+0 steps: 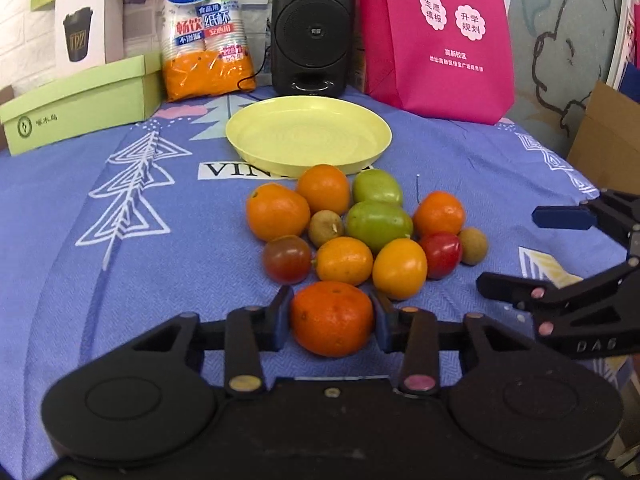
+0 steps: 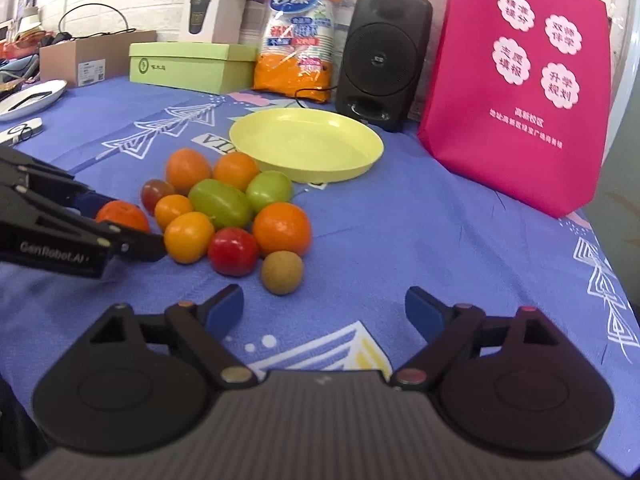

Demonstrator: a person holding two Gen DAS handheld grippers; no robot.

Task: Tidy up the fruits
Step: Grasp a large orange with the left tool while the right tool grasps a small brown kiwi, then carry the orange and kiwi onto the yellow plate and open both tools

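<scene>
A pile of small fruits lies on the blue cloth: several orange citrus (image 1: 276, 211), two green fruits (image 1: 378, 224), a red tomato (image 1: 440, 254), a dark tomato (image 1: 287, 259) and two brown longans (image 1: 473, 245). An empty yellow plate (image 1: 308, 134) stands just behind the pile; it also shows in the right wrist view (image 2: 306, 144). My left gripper (image 1: 331, 318) is shut on the nearest orange tangerine (image 1: 331, 316), at the pile's front edge; it shows from the side in the right wrist view (image 2: 120, 220). My right gripper (image 2: 324, 308) is open and empty, just short of a longan (image 2: 282, 272).
At the back stand a green box (image 1: 80, 104), a pack of paper cups (image 1: 206, 36), a black speaker (image 1: 314, 28) and a pink bag (image 1: 440, 32). A cardboard box (image 1: 608, 140) is at the right edge. A white dish (image 2: 30, 98) lies far left.
</scene>
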